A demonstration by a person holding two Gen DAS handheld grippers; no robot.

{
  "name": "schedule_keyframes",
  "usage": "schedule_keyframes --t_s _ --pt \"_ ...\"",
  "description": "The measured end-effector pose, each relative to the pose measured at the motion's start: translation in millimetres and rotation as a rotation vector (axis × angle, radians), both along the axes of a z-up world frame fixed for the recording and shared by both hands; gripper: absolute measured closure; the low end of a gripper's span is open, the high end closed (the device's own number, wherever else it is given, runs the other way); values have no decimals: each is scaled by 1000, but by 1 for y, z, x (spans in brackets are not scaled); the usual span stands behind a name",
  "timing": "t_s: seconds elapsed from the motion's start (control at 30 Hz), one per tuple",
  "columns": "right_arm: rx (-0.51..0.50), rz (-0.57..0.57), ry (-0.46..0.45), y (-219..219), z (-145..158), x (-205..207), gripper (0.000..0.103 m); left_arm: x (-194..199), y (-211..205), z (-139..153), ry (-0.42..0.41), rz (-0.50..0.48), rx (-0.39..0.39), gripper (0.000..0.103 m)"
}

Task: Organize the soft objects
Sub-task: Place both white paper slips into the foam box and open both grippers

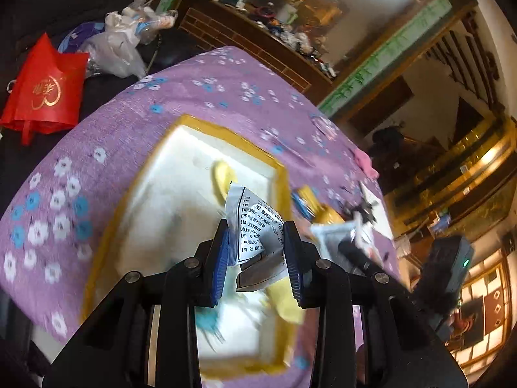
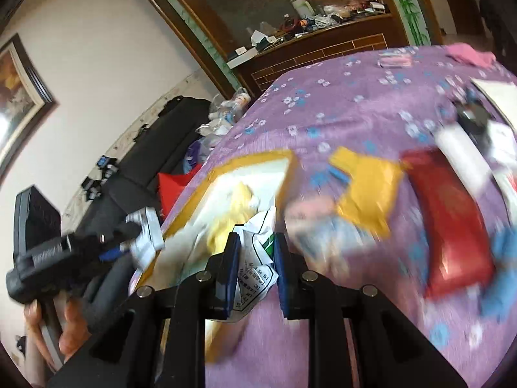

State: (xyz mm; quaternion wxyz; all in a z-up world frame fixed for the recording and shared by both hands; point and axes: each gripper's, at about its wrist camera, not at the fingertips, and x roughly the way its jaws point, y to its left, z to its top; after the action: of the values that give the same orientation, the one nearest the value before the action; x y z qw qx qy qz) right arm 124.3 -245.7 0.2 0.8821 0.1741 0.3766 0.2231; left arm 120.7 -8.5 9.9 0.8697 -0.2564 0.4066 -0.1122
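Left hand-held gripper: my left hand-held gripper [image 1: 257,252] sits at lower centre of the left wrist view, its blue pads pinching a crumpled silver sachet [image 1: 258,226] printed with black text.
Right hand-held gripper: my right hand-held gripper [image 2: 255,268] sits at lower centre of the right wrist view, clamped on a crumpled white sachet [image 2: 257,258] with green and black print.
Box: a white box with a yellow rim [image 1: 206,129] fills the middle of the left view on the purple floral cloth [image 1: 129,116]; in the right view its rim [image 2: 258,158] lies centre left.
Inside the box: I see a soft yellow item [image 1: 223,174] near its middle; lower down the contents are blurred, something pale yellow and light blue.
Where the held sachets are: the silver one hangs over the box interior; the white one sits over the box's right-hand edge in the right view.
On the cloth, right view: a mustard-yellow pouch [image 2: 368,190] right of the box, a red pouch [image 2: 452,223] further right, both blurred; a pink cloth [image 2: 471,53] at upper right.
Off the cloth: a red bag [image 1: 45,90] at upper left of the left view.
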Motion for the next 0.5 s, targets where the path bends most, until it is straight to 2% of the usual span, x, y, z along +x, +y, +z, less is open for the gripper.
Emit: schedule_keyframes --t_s 0.1,0.2,0.27,0.47,0.5 --pt "-28 14 37 25 -3 38 84 22 1 -22 45 15 59 71" --pt "-124 5 12 51 -8 56 84 34 3 -45 105 12 92 71" --pt "-183 26 31 66 -18 66 84 37 4 -56 137 27 140 71" --pt "-179 18 68 72 -26 71 80 26 15 -57 84 40 77 70" --pt "-177 26 73 73 -27 73 79 23 17 -56 81 38 55 66"
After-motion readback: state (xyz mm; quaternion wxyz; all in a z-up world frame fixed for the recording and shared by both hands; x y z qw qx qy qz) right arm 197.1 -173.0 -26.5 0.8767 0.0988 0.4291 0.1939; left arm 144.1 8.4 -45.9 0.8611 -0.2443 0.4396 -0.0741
